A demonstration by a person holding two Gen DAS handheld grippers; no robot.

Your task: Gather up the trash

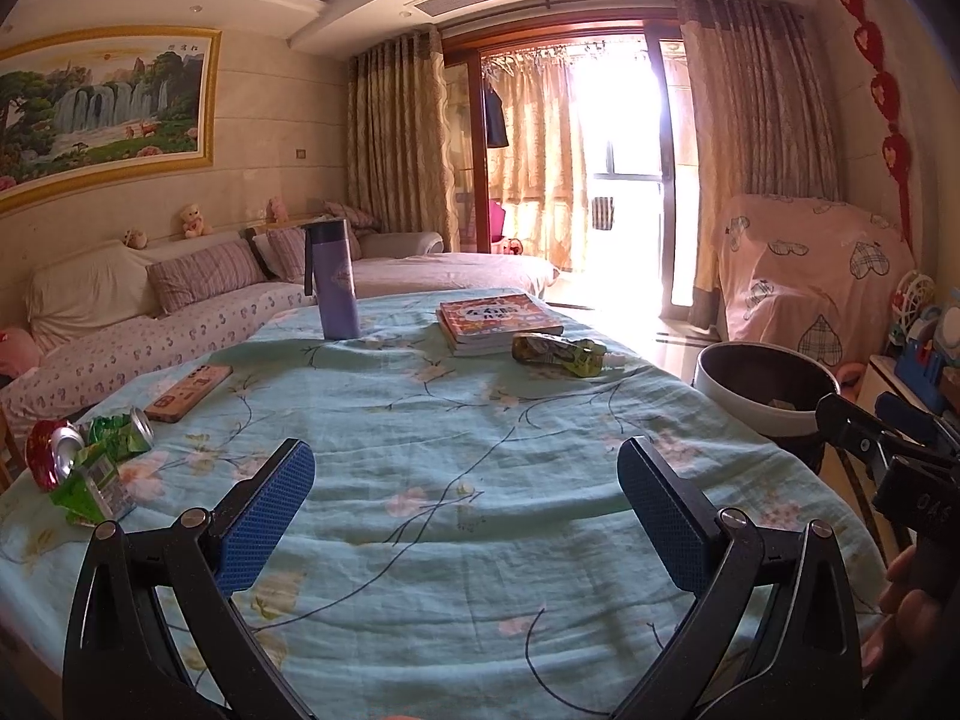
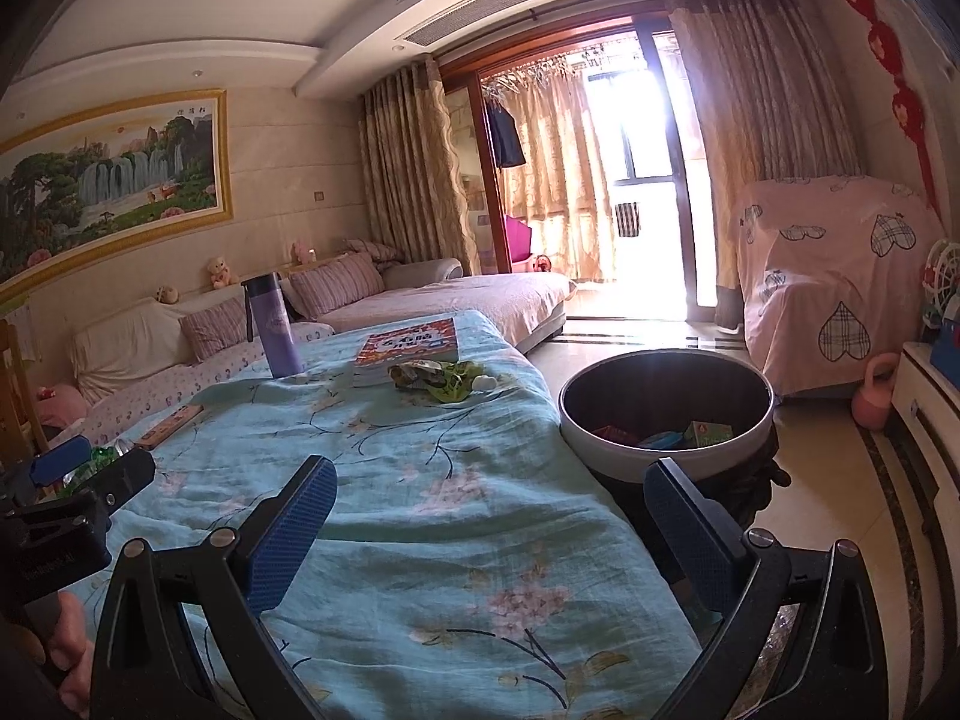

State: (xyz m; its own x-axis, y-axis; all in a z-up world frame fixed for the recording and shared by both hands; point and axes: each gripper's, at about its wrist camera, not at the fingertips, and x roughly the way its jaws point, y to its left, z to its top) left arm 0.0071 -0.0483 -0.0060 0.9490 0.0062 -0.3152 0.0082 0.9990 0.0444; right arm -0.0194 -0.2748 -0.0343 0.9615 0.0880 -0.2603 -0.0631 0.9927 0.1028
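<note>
The round waste bin (image 2: 663, 420) stands off the table's (image 1: 480, 480) right edge, some litter already inside. Both claws gape empty: left gripper (image 1: 465, 510), right gripper (image 2: 492, 534). Best to take the crushed cans and green wrappers (image 1: 90, 462) at the left edge squarely across the pads, then the crumpled drink pouch (image 1: 558, 354) beside the books (image 1: 495, 318). Labels are too blurred to read.

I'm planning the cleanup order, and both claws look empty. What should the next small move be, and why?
Probably reach the right claw forward to the crumpled green pouch beside the books. Both claws are open and hold nothing. The pouch lies on the table's bin side, while the crushed cans and wrappers lie off to the left claw's side.
</note>
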